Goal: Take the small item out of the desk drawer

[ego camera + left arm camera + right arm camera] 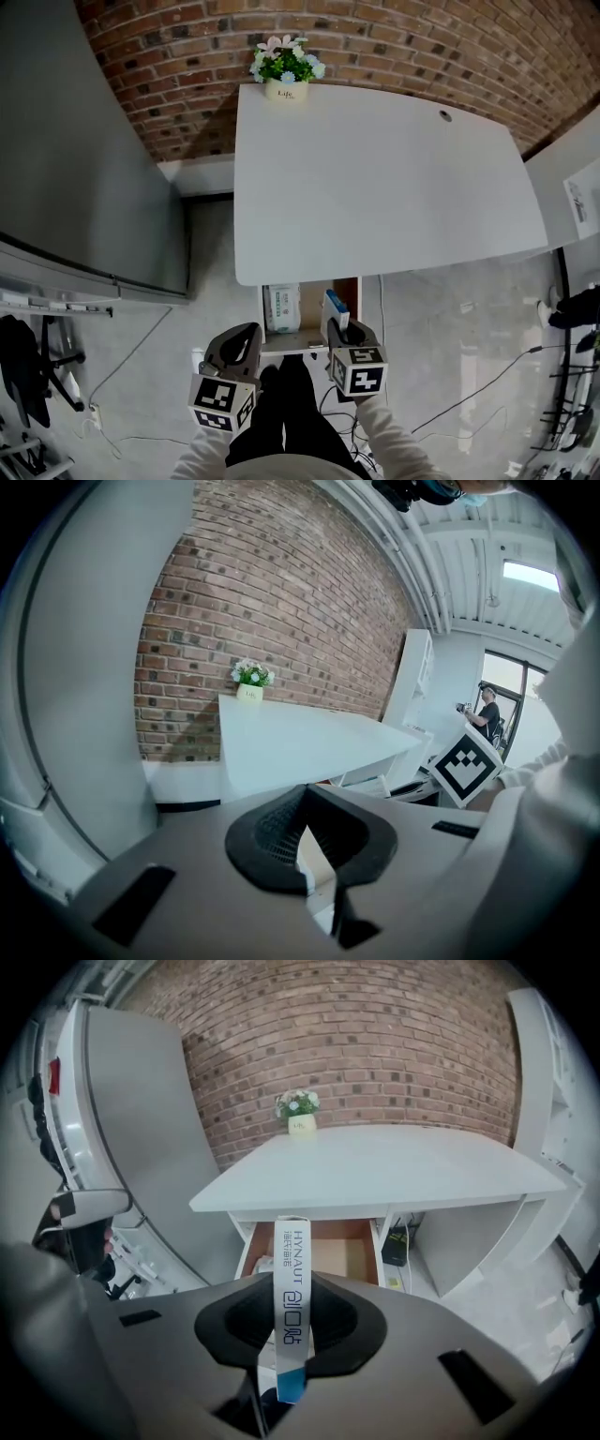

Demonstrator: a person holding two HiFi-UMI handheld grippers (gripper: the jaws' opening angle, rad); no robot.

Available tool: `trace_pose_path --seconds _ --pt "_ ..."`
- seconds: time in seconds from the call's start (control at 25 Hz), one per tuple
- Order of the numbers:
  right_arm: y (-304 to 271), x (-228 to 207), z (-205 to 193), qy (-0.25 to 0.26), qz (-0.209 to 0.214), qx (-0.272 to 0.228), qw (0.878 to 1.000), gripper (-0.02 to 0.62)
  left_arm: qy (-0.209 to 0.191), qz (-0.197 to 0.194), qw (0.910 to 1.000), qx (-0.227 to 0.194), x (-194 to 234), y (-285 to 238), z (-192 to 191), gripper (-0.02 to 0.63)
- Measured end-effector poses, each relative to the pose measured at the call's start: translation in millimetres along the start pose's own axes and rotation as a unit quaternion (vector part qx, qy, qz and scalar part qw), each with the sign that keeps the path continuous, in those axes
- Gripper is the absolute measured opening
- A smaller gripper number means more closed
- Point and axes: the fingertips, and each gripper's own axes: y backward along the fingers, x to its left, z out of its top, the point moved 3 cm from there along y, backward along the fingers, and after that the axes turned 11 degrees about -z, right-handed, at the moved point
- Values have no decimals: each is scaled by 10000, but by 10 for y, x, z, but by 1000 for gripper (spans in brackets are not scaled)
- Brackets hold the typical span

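The desk (375,178) is white, and its drawer (354,298) stands pulled out under the front edge, showing a brown inside (330,1247). My right gripper (339,328) is shut on a slim white box with a blue end (334,307), held upright in front of the drawer. In the right gripper view the box (292,1279) stands on end between the dark pads (234,1326). A white packet (281,307) lies in the drawer's left part. My left gripper (246,342) hangs shut and empty just left of the drawer front.
A potted flower (286,67) stands at the desk's far edge against a brick wall. A grey board (84,141) leans at the left, a white cabinet (577,202) stands at the right. Cables (487,375) trail on the floor. A person (487,714) stands far off.
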Motion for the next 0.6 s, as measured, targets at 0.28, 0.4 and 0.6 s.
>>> trace_pose_path --seconds 0.28,0.4,0.6 --pt "456 -14 87 -294 37 -391 9988 94 -104 -19 9999 -10 -117 133 33 18" --pt "644 -3 124 -343 108 -595 9976 94 -195 -29 9998 -54 -168 185 85 18" --pt "941 -8 183 -437 129 -907 9948 94 -328 -53 9993 -153 -258 259 182 18"
